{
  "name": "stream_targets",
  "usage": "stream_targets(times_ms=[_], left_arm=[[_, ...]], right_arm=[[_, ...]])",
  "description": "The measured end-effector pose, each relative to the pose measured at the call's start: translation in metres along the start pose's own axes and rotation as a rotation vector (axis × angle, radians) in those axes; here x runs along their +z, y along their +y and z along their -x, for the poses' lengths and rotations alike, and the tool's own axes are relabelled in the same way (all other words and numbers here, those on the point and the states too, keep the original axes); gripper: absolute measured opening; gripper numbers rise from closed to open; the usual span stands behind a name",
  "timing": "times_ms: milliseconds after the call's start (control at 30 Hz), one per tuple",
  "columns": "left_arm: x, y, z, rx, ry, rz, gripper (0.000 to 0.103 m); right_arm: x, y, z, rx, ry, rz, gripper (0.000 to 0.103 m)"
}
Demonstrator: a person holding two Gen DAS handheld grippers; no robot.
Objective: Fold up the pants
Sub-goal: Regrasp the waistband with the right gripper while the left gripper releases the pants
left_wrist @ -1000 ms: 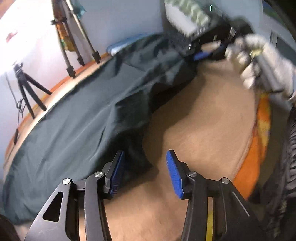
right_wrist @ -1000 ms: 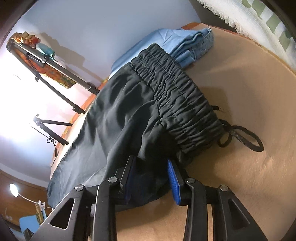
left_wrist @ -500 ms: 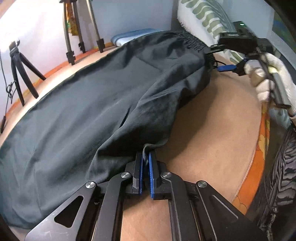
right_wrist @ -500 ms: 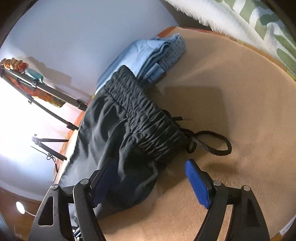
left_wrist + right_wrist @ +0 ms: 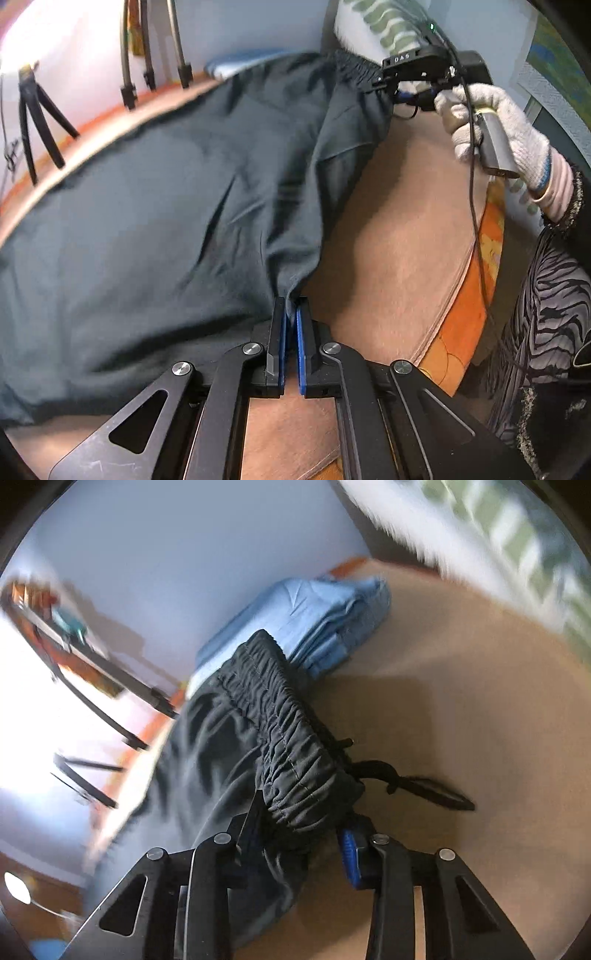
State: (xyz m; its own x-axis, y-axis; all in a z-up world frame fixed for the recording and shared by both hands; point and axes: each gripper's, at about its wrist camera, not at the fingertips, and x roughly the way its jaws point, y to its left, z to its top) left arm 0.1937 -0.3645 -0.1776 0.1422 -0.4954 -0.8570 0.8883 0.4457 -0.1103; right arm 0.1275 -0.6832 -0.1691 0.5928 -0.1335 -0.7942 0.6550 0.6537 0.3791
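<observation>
Dark pants (image 5: 147, 221) lie spread over a tan bed cover (image 5: 399, 240). My left gripper (image 5: 290, 306) is shut on a pinch of the pants' near edge, and the cloth rises in a taut fold from its pads. At the far right, a gloved hand (image 5: 498, 125) holds my right gripper (image 5: 391, 92) at the waistband. In the right wrist view the gathered elastic waistband (image 5: 288, 746) fills the gap of the right gripper (image 5: 299, 823), whose jaws are closing and pressing on its corner. The black drawstring (image 5: 424, 786) trails onto the cover to the right.
Folded light blue jeans (image 5: 321, 616) lie behind the waistband by the wall. A white and green patterned blanket (image 5: 384, 26) sits at the far right. Tripod legs (image 5: 147, 55) stand along the far edge. An orange sheet (image 5: 476, 288) and the person's striped clothing (image 5: 546, 332) border the right.
My left gripper went from open beside the pants' edge to shut on it. My right gripper opened wide, moved to the waistband corner and closed around it.
</observation>
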Motion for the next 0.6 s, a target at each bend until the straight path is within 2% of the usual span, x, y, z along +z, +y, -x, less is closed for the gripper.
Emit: stream_targets(times_ms=[67,167,233,400,500,600], left_arm=[[0.001,-0.002,0.002,0.006,-0.001,-0.014,0.005],[0.005,0.0,0.015,0.009,-0.028,0.009,0.016],[0.006,0.004,0.026,-0.002,-0.056,0.037,0.016],[0.006,0.022,0.053,0.009,-0.125,0.101,0.027],[0.009,0.037,0.069,0.05,-0.172,0.135,0.029],[0.011,0.053,0.086,0.085,-0.211,0.178,0.031]], right_arm=[[-0.004,0.001,-0.003,-0.065,0.01,0.027,0.037],[-0.005,-0.001,-0.014,-0.117,0.049,0.032,0.048],[-0.003,-0.004,-0.012,-0.145,0.045,0.036,0.061],[-0.003,0.007,0.014,-0.172,-0.029,0.087,0.062],[-0.002,0.02,0.031,-0.185,-0.085,0.112,0.064],[0.0,0.031,0.045,-0.159,-0.113,0.108,0.065]])
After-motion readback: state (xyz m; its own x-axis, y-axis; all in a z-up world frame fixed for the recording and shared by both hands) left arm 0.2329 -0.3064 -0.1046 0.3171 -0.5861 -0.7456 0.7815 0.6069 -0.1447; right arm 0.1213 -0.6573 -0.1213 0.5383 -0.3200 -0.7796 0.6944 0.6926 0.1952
